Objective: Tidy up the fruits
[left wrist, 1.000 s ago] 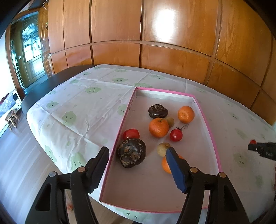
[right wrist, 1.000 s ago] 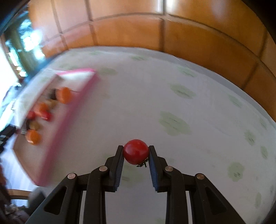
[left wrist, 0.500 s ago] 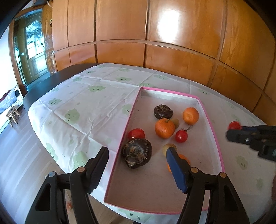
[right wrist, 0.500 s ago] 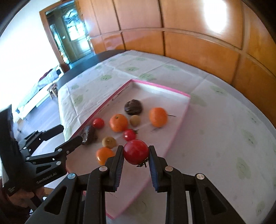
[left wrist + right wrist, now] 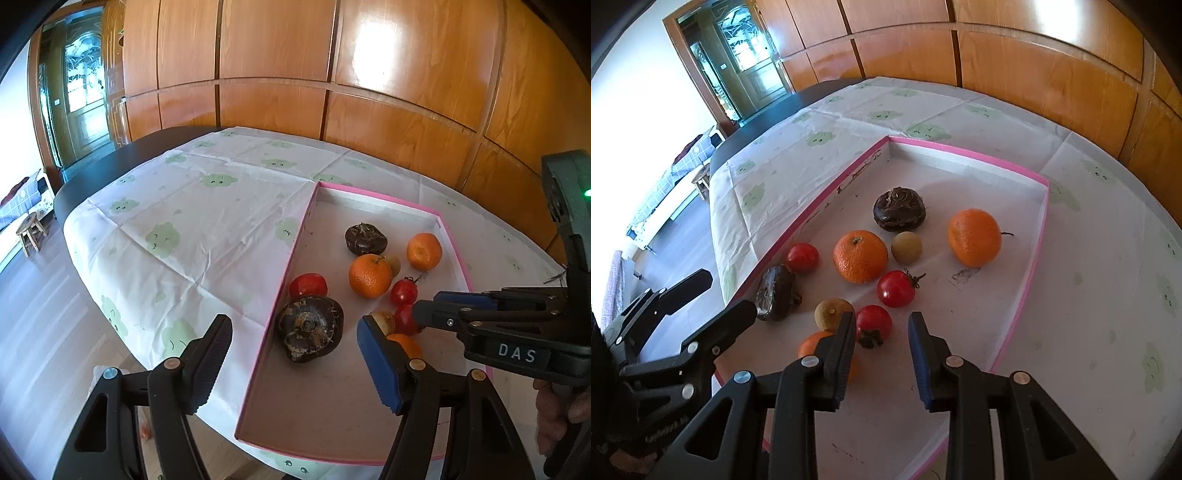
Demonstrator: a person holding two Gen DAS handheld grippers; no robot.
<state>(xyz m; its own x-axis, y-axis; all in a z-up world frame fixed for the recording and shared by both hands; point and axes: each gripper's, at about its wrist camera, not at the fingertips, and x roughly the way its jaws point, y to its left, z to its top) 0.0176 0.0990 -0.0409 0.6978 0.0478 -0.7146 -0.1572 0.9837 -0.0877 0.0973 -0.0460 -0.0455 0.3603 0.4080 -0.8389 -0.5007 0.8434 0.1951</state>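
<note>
Inside the pink-rimmed tray [image 5: 1039,236], on the cloth-covered table [image 5: 207,229]: two oranges, two dark water chestnuts, small tomatoes, brownish round fruits. Right gripper [image 5: 882,334]: jaws parted, nothing pinched; the red tomato [image 5: 873,323] lies on the tray floor between them, touching the left pad, apparently just set down. Left gripper [image 5: 295,354]: jaws spread and empty, hovering over the near water chestnut [image 5: 310,326]. Step in hand: release. Next, probably: lift the right gripper clear without nudging the tomato.

orange [image 5: 814,343] half hidden behind right claw [image 5: 882,334]
</note>
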